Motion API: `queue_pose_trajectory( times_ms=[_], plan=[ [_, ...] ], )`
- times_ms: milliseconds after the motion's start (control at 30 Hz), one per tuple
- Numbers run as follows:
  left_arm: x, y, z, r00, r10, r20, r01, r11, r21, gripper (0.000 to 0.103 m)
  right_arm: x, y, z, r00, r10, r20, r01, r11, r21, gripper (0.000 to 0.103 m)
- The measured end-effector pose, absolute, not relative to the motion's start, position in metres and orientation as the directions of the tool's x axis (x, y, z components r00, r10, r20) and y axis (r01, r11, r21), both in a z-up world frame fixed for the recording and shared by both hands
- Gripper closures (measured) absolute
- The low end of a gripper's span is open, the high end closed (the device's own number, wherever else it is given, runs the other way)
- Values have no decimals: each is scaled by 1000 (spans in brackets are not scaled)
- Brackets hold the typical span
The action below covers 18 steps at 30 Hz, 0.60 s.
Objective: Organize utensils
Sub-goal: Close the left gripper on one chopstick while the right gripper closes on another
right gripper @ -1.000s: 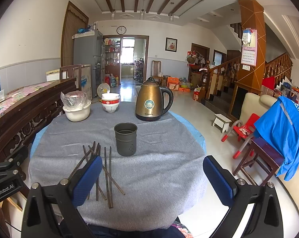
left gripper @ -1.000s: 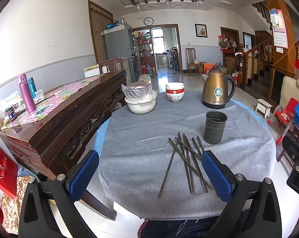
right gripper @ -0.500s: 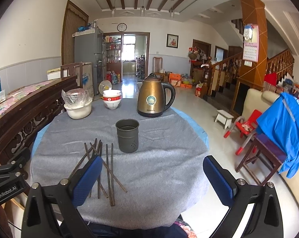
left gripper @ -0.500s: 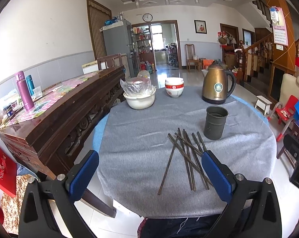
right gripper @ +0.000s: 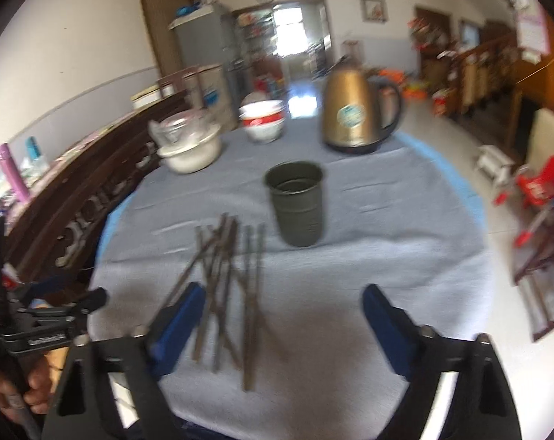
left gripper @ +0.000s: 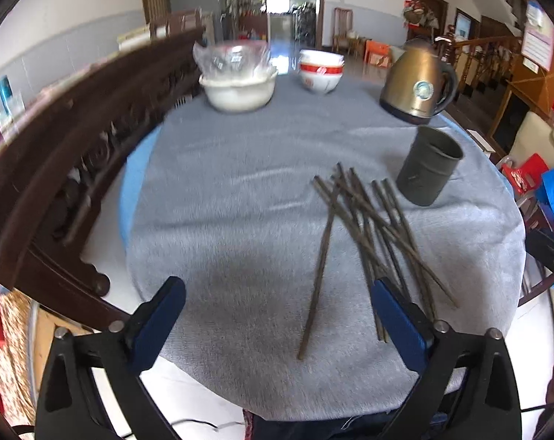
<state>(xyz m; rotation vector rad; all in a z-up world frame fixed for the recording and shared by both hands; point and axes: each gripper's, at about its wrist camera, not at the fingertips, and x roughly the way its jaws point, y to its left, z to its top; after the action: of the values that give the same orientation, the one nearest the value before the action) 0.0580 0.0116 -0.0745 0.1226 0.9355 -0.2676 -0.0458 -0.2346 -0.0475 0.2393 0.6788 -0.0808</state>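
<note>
1. Hovering over the near edge of the round table (left gripper: 211,168), the left gripper (left gripper: 277,302) has its blue pads wide apart; its jaws have just been closing a little, and nothing is pressed between them.
2. The right gripper (right gripper: 284,304) is also apart, narrower than the left one. Its jaws have just been closing, and they clamp nothing.
3. In the right wrist view a hand (right gripper: 18,394) holds the other gripper at the left edge; white writing on its black body is too blurred to read.
4. The chopsticks (left gripper: 365,227) lie loose and crossed on the grey cloth, some ends passing under the left gripper's right pad.
5. Just beyond them the dark holder cup (right gripper: 297,207) stands upright, apart from the chopsticks.
6. Further back stand a golden kettle (left gripper: 416,80) with a round label that is not readable, a white bowl with a red band (left gripper: 321,71), and a covered white bowl (left gripper: 238,84).
</note>
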Motion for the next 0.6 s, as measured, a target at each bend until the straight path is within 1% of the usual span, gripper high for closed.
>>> queue_pose_trajectory(
  times_ms=[33,67,100,133,167,200,233,333,600],
  plan=[
    [62,14,-77,554,-179,-813,277,961,-22,12,-34,-229,-52,759,45,-649,120,971,208,37],
    [67,17,-80,543,-186,-819,278,960,-34,18,-24,-222,-56,744,76,-664,91,973,213,40],
    [71,18,-83,532,-191,-825,277,960,-44,20,-19,-219,-61,714,100,-693,74,974,216,45],
    [75,20,-85,526,-194,-828,274,960,-51,26,-7,-211,-65,699,122,-705,47,975,216,52],
    [79,22,-87,518,-201,-831,271,960,-64,33,-4,-211,-70,669,139,-730,39,974,221,56],
    [83,24,-89,509,-211,-835,270,960,-78,36,8,-204,-75,643,160,-749,17,975,223,61],
    [87,25,-91,497,-223,-839,269,958,-95,36,17,-201,-80,623,168,-764,7,975,221,63],
    [104,30,-99,462,-252,-851,251,957,-147,36,51,-187,-100,569,174,-803,-33,981,189,63],
    [138,41,-109,406,-285,-868,221,953,-209,36,124,-174,-136,464,170,-870,-69,985,155,65]
  ],
)
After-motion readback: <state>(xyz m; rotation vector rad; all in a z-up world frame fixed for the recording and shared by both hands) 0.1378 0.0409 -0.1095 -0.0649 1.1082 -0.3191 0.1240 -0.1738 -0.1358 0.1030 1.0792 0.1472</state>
